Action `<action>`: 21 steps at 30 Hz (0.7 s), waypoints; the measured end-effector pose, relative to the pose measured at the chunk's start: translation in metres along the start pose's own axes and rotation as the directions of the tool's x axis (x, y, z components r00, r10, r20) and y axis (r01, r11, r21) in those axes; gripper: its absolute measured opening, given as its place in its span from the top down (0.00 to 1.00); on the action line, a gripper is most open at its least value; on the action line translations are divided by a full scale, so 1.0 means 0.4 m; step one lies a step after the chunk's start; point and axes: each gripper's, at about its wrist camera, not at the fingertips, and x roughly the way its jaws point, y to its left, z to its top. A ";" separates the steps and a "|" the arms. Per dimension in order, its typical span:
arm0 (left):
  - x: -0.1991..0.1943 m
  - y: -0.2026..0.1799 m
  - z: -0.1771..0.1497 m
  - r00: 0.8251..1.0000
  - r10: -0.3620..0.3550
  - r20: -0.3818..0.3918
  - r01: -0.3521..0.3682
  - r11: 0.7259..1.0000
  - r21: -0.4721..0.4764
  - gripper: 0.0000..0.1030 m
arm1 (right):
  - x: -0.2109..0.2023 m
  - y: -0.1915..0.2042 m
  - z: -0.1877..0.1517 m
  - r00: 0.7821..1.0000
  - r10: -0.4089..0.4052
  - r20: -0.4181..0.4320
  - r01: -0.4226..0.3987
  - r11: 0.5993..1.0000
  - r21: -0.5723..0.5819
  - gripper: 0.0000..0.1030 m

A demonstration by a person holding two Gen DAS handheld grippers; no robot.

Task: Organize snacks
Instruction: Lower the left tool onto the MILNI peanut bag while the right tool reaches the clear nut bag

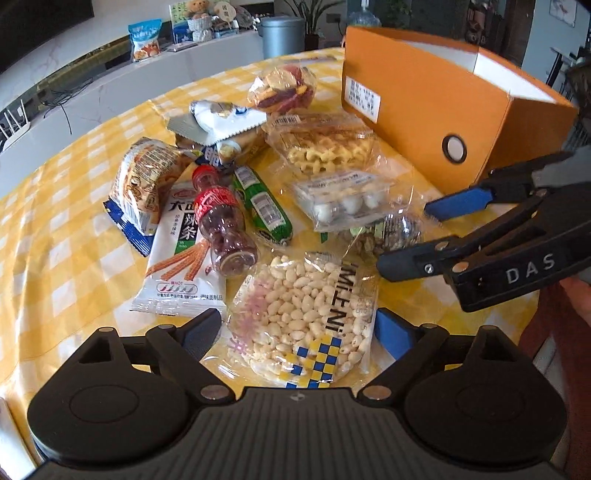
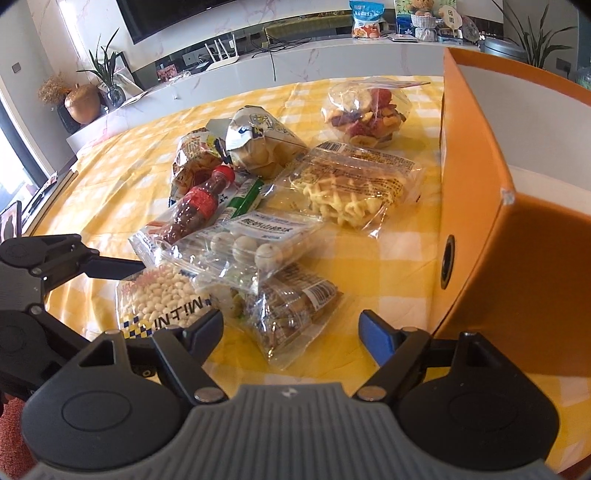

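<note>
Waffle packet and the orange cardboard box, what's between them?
Nothing: only bare yellow checked tablecloth separates the clear waffle packet from the orange cardboard box, in the right wrist view.

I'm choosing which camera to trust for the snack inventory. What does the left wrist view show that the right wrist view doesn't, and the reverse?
Left wrist only: the white spicy-strip packet and the blue-edged packet, both largely hidden in the other view, plus the orange box's label.
Right wrist only: the TV and the brown vase.
Both: the puffed-rice bag, waffle pack, red-capped bottle and orange box.
</note>
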 end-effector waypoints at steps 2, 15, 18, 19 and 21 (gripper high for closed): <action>0.004 -0.014 -0.002 1.000 0.017 0.010 -0.018 1.000 0.026 0.00 | 0.002 0.002 0.001 1.000 -0.003 0.002 0.003 1.000 -0.001 0.23; -0.011 -0.028 -0.004 0.998 0.057 0.011 -0.056 0.995 -0.083 0.05 | -0.009 0.014 -0.012 0.999 0.008 0.033 -0.009 1.000 0.022 0.61; -0.014 -0.036 -0.005 0.998 0.065 0.015 -0.063 0.991 -0.115 0.09 | -0.010 0.010 -0.012 0.999 0.028 0.024 -0.029 0.999 0.037 0.86; -0.018 -0.037 -0.007 0.998 0.065 0.014 -0.063 0.989 -0.136 0.09 | -0.011 0.008 -0.012 0.999 0.040 0.017 -0.041 0.998 0.040 0.93; -0.022 -0.038 -0.009 0.998 0.064 0.011 -0.061 0.985 -0.161 0.09 | -0.014 0.006 -0.016 0.999 0.040 0.016 -0.040 0.998 0.043 0.96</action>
